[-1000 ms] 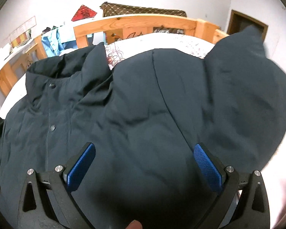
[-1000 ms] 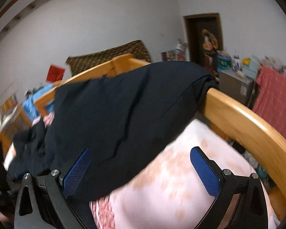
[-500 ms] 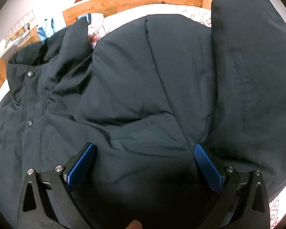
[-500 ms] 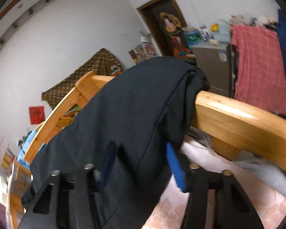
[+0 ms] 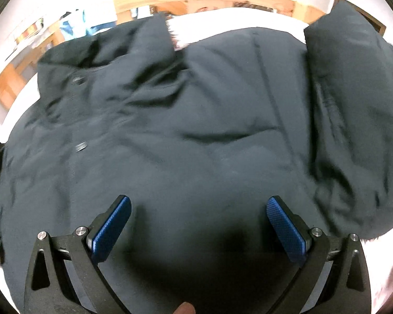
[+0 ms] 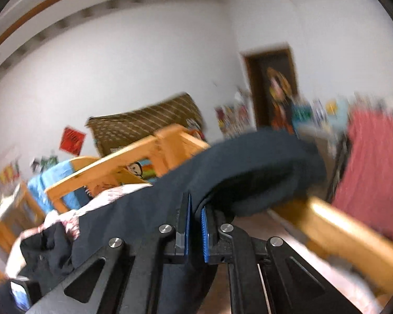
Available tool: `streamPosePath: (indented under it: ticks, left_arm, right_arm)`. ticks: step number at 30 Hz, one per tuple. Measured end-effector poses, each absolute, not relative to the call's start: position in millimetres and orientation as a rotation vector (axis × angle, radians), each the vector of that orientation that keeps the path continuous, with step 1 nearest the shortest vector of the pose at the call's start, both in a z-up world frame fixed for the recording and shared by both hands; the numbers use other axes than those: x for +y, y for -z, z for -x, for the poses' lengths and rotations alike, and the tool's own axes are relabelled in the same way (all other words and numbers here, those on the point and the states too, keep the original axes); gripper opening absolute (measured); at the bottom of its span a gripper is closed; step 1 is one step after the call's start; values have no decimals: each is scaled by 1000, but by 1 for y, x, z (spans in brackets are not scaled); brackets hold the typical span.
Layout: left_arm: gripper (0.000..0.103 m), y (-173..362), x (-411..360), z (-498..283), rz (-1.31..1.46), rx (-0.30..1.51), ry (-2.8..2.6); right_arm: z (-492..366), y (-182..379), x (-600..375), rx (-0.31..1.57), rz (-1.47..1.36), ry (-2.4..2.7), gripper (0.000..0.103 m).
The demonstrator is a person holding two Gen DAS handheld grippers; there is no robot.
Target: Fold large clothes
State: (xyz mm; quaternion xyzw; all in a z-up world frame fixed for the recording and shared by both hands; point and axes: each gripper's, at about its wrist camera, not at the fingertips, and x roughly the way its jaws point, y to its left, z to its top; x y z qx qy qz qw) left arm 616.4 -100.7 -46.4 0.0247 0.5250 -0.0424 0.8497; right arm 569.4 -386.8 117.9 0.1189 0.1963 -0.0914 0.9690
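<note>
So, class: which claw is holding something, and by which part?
The right claw pinches the dark navy padded jacket by a fold of its sleeve. The left claw is open, holding nothing.

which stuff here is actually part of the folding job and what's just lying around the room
Part of the job:
dark jacket
jacket sleeve, pinched in the right gripper
left gripper, open above the jacket

Just lying about:
wooden bed rail
red cloth
brown patterned bag
blue cloth
</note>
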Motion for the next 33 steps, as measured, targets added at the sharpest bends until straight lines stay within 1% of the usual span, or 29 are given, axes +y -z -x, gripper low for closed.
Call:
streamPosePath:
  ticks: [4, 6, 8, 12, 15, 16, 17, 18, 19, 20, 21, 25, 30, 32, 33]
  left_arm:
    - [102, 36, -43, -598, 5, 1133, 49]
    - [102, 31, -9, -587, 51, 1133, 22]
    - [102, 27, 28, -573, 101, 1132, -14]
    - [102, 23, 83, -540, 172, 1136, -78]
    - [102, 12, 103, -519, 214, 1126, -105]
    - [102, 10, 117, -512, 234, 1112, -115]
    - [102, 7, 120, -501, 245, 1106, -123]
    - [102, 4, 127, -494, 257, 1100, -129]
    - [102, 2, 137, -488, 271, 1092, -136]
    - [102, -2, 143, -476, 278, 1087, -138]
    - [102, -3, 148, -472, 285, 1081, -136]
    - [102, -16, 153, -461, 276, 1029, -98]
    - [102, -39, 146, -455, 307, 917, 0]
    - [102, -45, 141, -458, 330, 880, 25]
    - [102, -47, 141, -457, 338, 868, 23]
  right_arm:
    - [-562, -148, -288, 306, 17, 7, 7]
    - [-555, -149, -244, 287, 122, -81, 7]
    - [-546, -140, -190, 292, 242, -180, 7]
    - [-533, -106, -120, 350, 385, -299, 8]
    - [-522, -66, -75, 435, 505, -398, 12]
    - [-517, -51, -60, 465, 553, -445, 19]
    - [-511, -33, -44, 505, 626, -492, 34]
    - [-507, -20, -35, 529, 676, -518, 40]
    - [-501, -5, -26, 548, 730, -545, 50]
    - [-492, 6, -19, 556, 777, -570, 54]
    - [-487, 11, -17, 561, 792, -585, 54]
    - [-477, 6, -42, 598, 673, -616, 55]
    - [-493, -27, -110, 634, 343, -539, 56]
    - [-507, -32, -134, 660, 264, -481, 63]
    - [-519, -32, -144, 683, 226, -439, 64]
